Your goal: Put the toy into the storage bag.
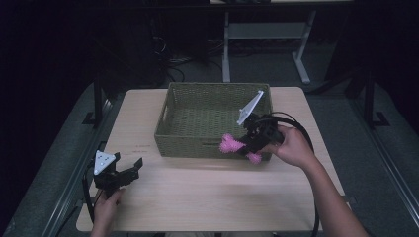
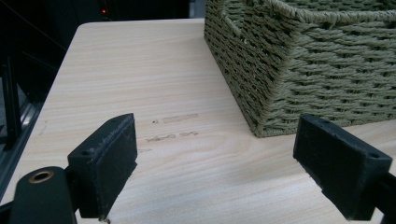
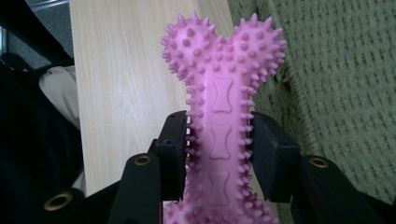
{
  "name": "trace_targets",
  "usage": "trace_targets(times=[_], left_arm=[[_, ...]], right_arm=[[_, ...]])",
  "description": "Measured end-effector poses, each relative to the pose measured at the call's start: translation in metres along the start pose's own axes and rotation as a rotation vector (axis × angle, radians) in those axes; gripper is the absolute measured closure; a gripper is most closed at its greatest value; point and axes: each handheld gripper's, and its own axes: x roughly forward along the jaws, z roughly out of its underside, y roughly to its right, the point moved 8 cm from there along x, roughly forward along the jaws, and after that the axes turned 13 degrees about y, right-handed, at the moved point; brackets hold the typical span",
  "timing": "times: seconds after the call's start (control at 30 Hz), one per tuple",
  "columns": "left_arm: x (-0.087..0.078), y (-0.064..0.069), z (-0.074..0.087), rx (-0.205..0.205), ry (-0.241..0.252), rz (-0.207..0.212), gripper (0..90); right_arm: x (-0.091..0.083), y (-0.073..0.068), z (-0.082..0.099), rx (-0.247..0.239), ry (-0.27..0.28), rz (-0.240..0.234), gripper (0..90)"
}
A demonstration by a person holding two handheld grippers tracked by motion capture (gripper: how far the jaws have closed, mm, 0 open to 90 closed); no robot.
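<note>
The pink spiked bone-shaped chew toy [image 3: 222,121] is being held by the right gripper [image 1: 251,139] just in front of the near wall of the woven basket [image 1: 165,129], clear of the table [image 1: 207,192] and close to the basket's near right corner. The jaws are being pressed against the two sides of the toy's narrow shaft, so that one knobbed end is projecting forward of the pads and the other is lying back between the jaw arms. The toy is being judged as light, moulded from soft rubbery material, and somewhat flexible; its nubs are expected to give under pressure and to resist slipping. The shaft is being taken as the correct place for the grip, since the bulbous ends on either side of it are serving as stops against sliding out lengthwise. Moderate clamping force is being advised, as the body is likely to bend rather than break. The left gripper [image 1: 117,170] is being rested near the table's near left corner, well apart from the basket, with its jaws standing wide and nothing between them.
</note>
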Motion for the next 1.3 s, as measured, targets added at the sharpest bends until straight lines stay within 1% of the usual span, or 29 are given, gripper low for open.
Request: trace_targets(times=[0.13,0.2,0.27,0.3,0.37,0.43,0.73,0.87,0.97,1.07,1.17,1.3], left_arm=[[0.0,0.001,0.0,0.001,0.009,0.004,12.9],[0.0,0.001,0.001,0.008,-0.003,0.008,12.9],[0.0,0.0,0.001,0.008,-0.005,0.007,12.9],[0.0,0.0,0.0,0.003,0.004,0.004,12.9],[0.0,0.0,0.0,0.001,0.001,0.002,12.9],[0.0,0.0,0.0,0.001,0.0,0.003,12.9],[0.0,0.0,0.0,0.001,0.001,0.002,12.9],[0.0,-0.001,0.0,-0.003,0.004,0.0,12.9],[0.0,-0.001,0.0,-0.004,0.003,-0.002,12.9],[0.0,-0.001,0.0,-0.007,0.006,-0.003,12.9],[0.001,-0.001,0.0,-0.004,0.003,0.001,12.9],[0.001,-0.001,0.0,-0.008,0.006,0.001,13.0]], right_arm=[[-0.003,0.004,-0.006,-0.007,-0.003,-0.004,58.1],[-0.005,0.008,-0.01,-0.007,-0.013,0.001,58.0],[-0.005,0.01,-0.012,-0.008,-0.013,0.003,58.0],[-0.006,0.011,-0.016,-0.007,-0.011,-0.001,58.0],[-0.006,0.014,-0.02,-0.012,-0.002,-0.003,58.1],[-0.006,0.017,-0.024,-0.014,-0.006,0.003,58.0],[-0.006,0.026,-0.038,-0.016,-0.02,-0.003,58.1],[-0.006,0.035,-0.046,-0.013,-0.021,0.0,58.1],[-0.006,0.041,-0.05,-0.01,-0.035,0.007,58.1],[-0.005,0.048,-0.053,-0.002,-0.027,0.007,58.1],[-0.003,0.056,-0.052,0.017,-0.02,0.008,58.1],[0.001,0.063,-0.05,0.036,-0.028,0.01,58.1]])
